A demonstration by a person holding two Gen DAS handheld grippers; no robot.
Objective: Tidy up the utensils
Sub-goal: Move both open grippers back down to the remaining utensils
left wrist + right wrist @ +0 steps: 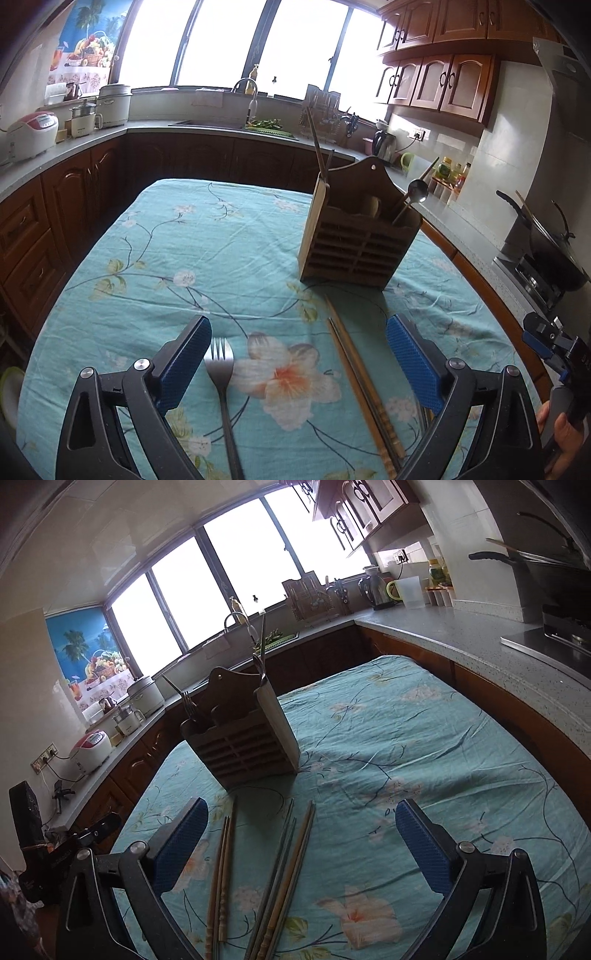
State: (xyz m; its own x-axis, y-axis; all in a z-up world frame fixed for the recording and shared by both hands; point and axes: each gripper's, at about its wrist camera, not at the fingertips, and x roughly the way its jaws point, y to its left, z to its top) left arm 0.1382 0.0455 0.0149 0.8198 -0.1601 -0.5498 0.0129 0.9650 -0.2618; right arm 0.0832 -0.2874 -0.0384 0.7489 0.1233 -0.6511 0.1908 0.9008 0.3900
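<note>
Left wrist view. We see the left gripper (297, 354) with its two blue-padded black fingers (183, 363) spread wide apart and nothing clamped between them, hovering above a table draped in a turquoise floral cloth (192, 243). A grey metal fork (221, 373) lies flat on the cloth at 7 o'clock in the view, its tines just beside the pad at 8 o'clock; whether they touch we cannot tell. At 5 o'clock a bundle of long brown wooden and grey metal chopsticks (356, 373) lies on the cloth, running from the centre toward the lower edge, inside the gap and nearer the 4 o'clock finger. Past them, at 1 o'clock from centre, stands the slatted brown wooden utensil holder (354, 240), upright, with a metal spoon (416, 192) leaning out of its 3 o'clock compartment and thin sticks rising from its 9 o'clock side. The right gripper (546, 341) shows at 4 o'clock on the frame edge, with a hand (561, 439) on its handle.

Right wrist view. We see the right gripper (301, 843) likewise with fingers wide apart and empty. The chopsticks (284, 871) lie in two groups at 6 to 7 o'clock, partly between the fingers, none gripped. The holder (243, 746) stands at 11 o'clock, with a second fork (189, 703) upright in its 9 o'clock compartment. A grey speckled kitchen counter (480, 635) runs along 2 o'clock.
</note>
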